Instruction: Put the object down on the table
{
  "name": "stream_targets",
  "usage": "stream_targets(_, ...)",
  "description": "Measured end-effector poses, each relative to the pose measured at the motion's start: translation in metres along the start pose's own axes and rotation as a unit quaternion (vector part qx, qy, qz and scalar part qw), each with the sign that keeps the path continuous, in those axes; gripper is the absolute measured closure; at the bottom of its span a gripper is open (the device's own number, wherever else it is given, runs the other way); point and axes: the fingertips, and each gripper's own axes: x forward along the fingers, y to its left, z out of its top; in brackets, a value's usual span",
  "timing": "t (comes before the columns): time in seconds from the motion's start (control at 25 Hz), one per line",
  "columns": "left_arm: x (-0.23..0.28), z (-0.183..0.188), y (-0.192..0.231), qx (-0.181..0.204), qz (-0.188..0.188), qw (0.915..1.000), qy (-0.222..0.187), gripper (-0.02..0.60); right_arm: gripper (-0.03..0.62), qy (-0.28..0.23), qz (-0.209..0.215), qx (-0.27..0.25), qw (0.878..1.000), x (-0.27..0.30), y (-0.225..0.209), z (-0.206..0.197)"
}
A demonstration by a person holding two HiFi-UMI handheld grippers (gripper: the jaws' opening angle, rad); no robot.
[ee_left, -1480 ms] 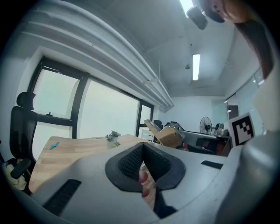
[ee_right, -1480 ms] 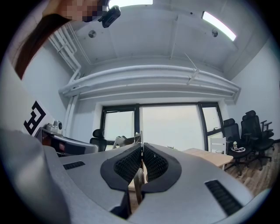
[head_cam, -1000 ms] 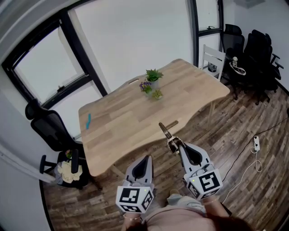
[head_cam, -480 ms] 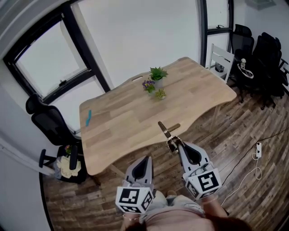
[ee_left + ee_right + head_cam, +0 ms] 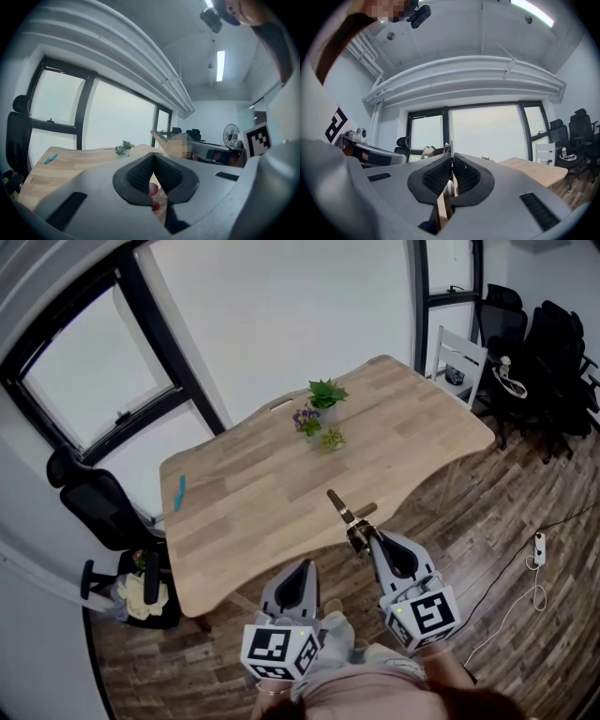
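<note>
My right gripper (image 5: 359,536) is shut on a brown wooden-handled tool (image 5: 345,510), which it holds in the air over the near edge of the wooden table (image 5: 272,493). The tool sticks up and away from the jaws, with a short crosspiece at its side. In the right gripper view the pads press on a thin wooden strip (image 5: 446,197). My left gripper (image 5: 302,570) hangs beside it, lower and to the left, off the table's edge. Its jaws (image 5: 153,157) are together with nothing between them. The held tool (image 5: 160,137) also shows in the left gripper view.
Small potted plants (image 5: 322,413) stand mid-table and a blue item (image 5: 180,491) lies near its left end. A black office chair (image 5: 94,507) is at the left, a white chair (image 5: 459,354) and black chairs (image 5: 548,343) at the right. A power strip (image 5: 538,547) lies on the wood floor.
The head view has shifted a little, so the table sits slightly differently. Both grippers keep their places and the right one keeps its hold on the tool.
</note>
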Motion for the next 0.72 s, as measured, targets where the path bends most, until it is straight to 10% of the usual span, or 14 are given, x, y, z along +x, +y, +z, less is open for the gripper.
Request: stream_targets(0.72, 0.073, 0.022, 0.064, 0.001, -0.015, 0.9999, 0.0, 0.581, 0.588, 0.006, -0.001, -0.012, 1.0, 0.101, -0.015, -0.006)
